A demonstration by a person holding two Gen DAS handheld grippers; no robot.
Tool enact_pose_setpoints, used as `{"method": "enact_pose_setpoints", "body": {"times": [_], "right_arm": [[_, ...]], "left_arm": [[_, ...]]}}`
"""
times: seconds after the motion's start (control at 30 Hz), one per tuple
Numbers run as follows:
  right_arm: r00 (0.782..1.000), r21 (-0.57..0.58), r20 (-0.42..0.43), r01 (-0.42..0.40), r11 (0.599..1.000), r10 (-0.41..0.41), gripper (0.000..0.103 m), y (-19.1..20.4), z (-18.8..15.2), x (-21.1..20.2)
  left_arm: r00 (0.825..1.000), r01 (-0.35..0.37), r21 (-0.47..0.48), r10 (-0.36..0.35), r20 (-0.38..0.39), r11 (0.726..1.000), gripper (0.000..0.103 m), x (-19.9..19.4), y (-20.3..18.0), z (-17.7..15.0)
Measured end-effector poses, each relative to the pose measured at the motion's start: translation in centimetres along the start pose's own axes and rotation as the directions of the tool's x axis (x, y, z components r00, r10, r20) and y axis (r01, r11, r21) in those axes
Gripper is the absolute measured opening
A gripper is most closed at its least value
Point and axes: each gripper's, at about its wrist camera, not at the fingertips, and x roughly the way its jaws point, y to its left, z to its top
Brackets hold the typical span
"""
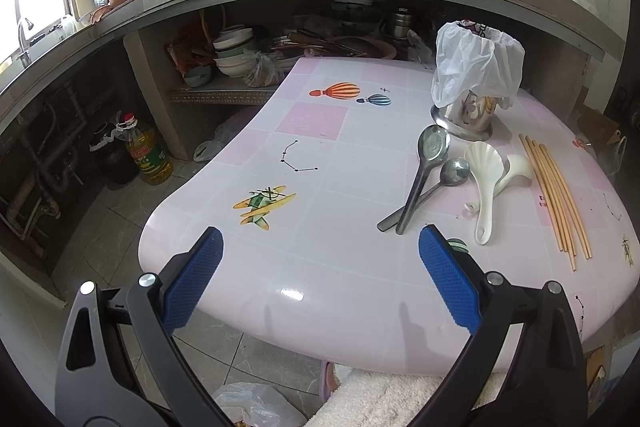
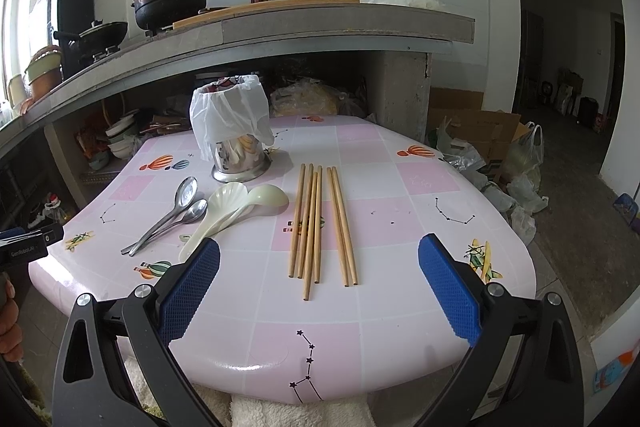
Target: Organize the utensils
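Wooden chopsticks lie beside spoons; both grippers gape, empty.

The left gripper has 2 black plastic fingers, each faced on the inside with a blue pad moulded in a fine diamond grid. Each finger is a flat, curved arm with a long slot cut through its outer piece, and 2 round silver screw heads sit at the joints on either side. The right gripper is built the same way: black arms, blue gridded pads, 2 silver screws per side. In the right wrist view the black body of the left tool carries small white lettering reading "GenRobot.AI".
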Motion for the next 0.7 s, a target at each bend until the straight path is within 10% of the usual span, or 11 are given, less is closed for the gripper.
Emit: {"method": "enact_pose_setpoints", "body": {"times": [0.7], "right_arm": [[1.000, 0.001, -0.001, 0.001, 1.000, -0.001, 0.097, 0.01, 0.03, -0.07]], "left_arm": [[1.000, 0.012, 0.009, -0.012, -0.002, 1.000, 0.095, 0.00, -0.38, -0.17]]}}
